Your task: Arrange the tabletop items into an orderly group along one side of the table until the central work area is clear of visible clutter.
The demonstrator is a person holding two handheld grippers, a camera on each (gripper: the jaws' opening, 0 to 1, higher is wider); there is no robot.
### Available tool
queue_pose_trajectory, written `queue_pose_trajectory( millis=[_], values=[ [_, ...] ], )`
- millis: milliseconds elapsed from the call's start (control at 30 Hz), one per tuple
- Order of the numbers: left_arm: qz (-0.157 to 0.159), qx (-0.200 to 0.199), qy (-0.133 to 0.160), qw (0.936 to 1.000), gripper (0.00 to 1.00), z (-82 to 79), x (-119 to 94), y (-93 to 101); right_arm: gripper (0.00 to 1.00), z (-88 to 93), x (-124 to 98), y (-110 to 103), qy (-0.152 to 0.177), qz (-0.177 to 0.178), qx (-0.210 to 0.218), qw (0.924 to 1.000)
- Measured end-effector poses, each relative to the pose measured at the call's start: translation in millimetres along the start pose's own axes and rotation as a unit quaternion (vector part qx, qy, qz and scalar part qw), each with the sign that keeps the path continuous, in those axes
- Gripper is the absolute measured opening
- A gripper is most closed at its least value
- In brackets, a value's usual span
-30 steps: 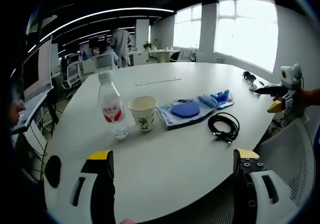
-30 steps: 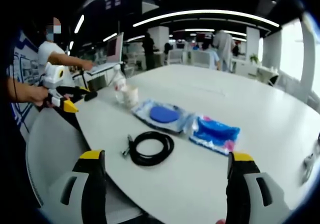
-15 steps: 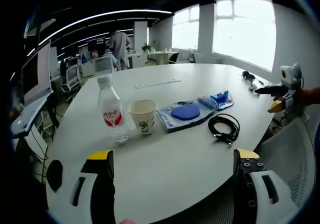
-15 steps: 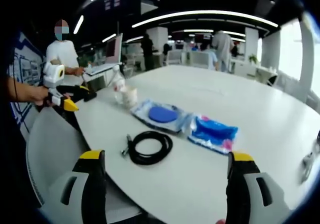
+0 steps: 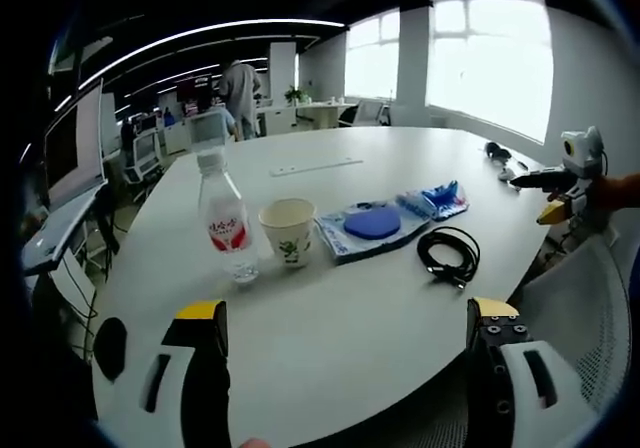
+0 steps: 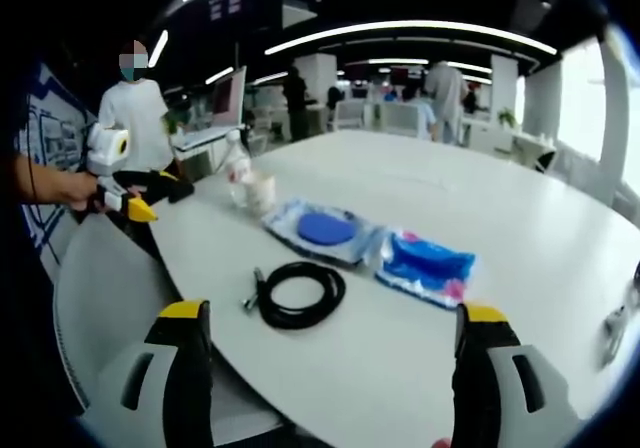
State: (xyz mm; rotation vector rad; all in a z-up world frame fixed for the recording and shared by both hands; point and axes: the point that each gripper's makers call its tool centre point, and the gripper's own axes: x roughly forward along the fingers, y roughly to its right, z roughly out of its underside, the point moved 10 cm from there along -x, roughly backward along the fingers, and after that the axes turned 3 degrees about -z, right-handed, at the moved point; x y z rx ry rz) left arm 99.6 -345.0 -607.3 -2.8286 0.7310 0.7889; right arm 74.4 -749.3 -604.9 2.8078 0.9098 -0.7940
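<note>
Both views face inward from opposite table point(image 5: 400, 158) edges, sharing the cable point(image 5: 447, 253) point(image 6: 297, 295).

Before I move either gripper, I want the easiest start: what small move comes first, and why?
Probably ease the open right gripper toward the black cable: it lies nearest that gripper, apart from the row of bottle, cup and blue packets.

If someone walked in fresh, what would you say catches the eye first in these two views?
A row of items runs along the near side of the white table: a water bottle, a paper cup, a packet with a blue disc, a blue packet and a coiled black cable. Both sets of tongs, the left and the right, are open over the table edge, holding nothing.
</note>
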Motion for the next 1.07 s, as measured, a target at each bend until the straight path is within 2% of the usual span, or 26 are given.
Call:
queue_pose_trajectory(
  millis=[1067],
  values=[
    [-0.007,-0.003,0.001,1.0,0.98,2.9,-9.9,-1.2,1.0,3.3,-7.0,0.6,0.001,0.006,-0.001,1.0]
  ],
)
